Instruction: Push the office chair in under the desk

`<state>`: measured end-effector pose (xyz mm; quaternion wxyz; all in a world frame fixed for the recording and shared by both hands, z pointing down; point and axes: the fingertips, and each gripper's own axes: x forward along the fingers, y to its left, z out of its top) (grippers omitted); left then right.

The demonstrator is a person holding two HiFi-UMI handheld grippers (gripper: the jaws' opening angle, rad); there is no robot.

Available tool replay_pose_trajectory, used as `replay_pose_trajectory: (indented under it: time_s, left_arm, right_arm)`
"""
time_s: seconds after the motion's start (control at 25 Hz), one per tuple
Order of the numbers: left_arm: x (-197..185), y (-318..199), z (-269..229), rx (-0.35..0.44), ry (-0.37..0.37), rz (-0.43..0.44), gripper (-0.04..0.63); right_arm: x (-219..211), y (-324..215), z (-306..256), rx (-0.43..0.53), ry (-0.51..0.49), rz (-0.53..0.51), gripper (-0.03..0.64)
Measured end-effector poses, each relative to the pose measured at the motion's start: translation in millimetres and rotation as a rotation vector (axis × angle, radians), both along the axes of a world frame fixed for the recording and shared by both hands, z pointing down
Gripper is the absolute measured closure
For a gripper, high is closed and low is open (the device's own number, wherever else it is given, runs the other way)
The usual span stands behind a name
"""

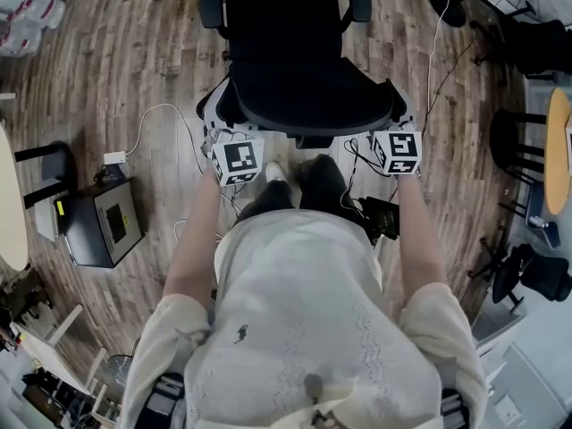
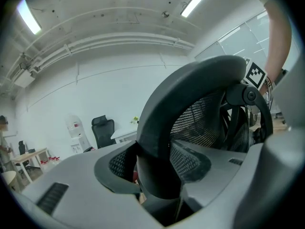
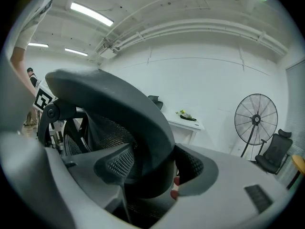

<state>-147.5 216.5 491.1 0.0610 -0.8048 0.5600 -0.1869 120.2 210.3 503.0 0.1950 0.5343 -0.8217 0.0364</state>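
Observation:
The black office chair [image 1: 290,34] stands in front of me on the wood floor, its seat facing away. The curved top rim of its backrest [image 1: 313,119] is nearest me. My left gripper [image 1: 234,155] is clamped on the left end of that rim, my right gripper [image 1: 398,150] on the right end. In the left gripper view the thick rim [image 2: 190,87] runs between the jaws, and the left gripper [image 2: 157,161] has both mesh-faced pads [image 2: 116,163] against it. The right gripper [image 3: 152,168] holds the rim [image 3: 119,99] the same way. No desk shows in the head view.
A white desk [image 3: 188,120] with a small plant stands by the far wall, beside a floor fan [image 3: 256,120]. Cables and a white adapter [image 1: 114,159] lie on the floor at left, near a black box [image 1: 103,222]. A round wooden table [image 1: 559,150] and dark stands crowd the right.

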Motion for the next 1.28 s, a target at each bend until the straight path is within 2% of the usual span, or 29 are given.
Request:
replay_pose_trajectory:
  time_s: [1.28]
  left_arm:
    - [3,-109,4,0.015,-0.010,0.029,0.357]
  right_arm:
    - [2,-98,6,0.009,0.003,0.027,0.342]
